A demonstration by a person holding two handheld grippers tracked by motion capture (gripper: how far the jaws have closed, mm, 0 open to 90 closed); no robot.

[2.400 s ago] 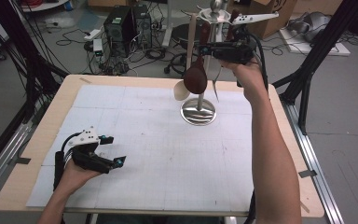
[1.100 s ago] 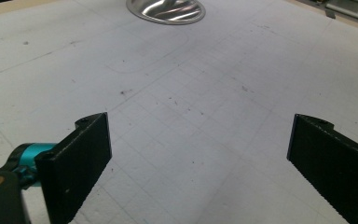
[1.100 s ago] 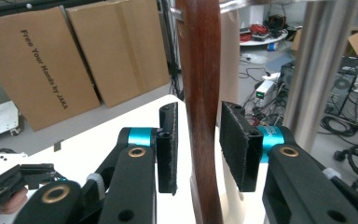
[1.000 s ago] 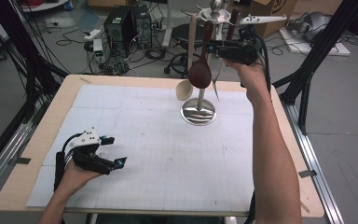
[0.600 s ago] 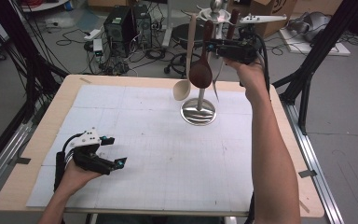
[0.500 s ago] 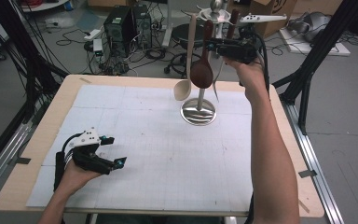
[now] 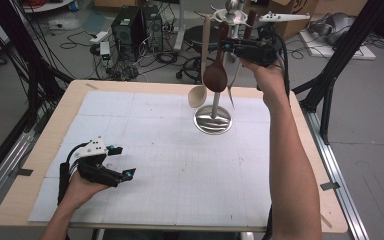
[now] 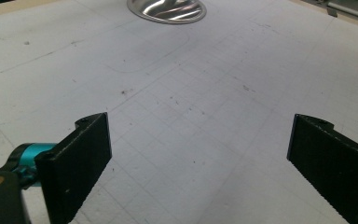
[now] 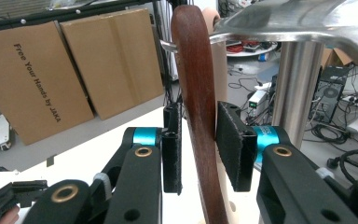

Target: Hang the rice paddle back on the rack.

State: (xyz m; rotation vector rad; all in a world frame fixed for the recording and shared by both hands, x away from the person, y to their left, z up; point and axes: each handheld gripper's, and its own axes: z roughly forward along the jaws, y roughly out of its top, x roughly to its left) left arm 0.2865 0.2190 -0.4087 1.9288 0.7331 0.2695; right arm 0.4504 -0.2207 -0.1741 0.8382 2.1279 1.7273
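The right hand-held gripper (image 9: pixel 198 147) is raised at the top of the rack (image 7: pixel 213 120), its two ribbed black pads on either side of the dark spoon's (image 7: pixel 216 70) handle. In the right gripper view the jaws stand close around that smooth, reddish-brown wooden handle, one pad just beside it and the other about touching; whether they press firmly I cannot tell. The jaws have just been closing, with the handle between them. The spoon hangs upright, its oval bowl below the gripper, and its rounded top end sits by a flat polished metal arm (image 9: pixel 303 21) of the rack just above the pads. Beside it, on the far side from the gripper, hangs a pale spoon (image 7: pixel 200 80) of lighter wood. Below is the rack's round, mirror-bright steel base and slim post.

The left hand-held gripper (image 7: pixel 122 162) rests low on the worktop (image 7: pixel 180 165), well apart from the rack, jaws wide with nothing between them over a white gridded mat.
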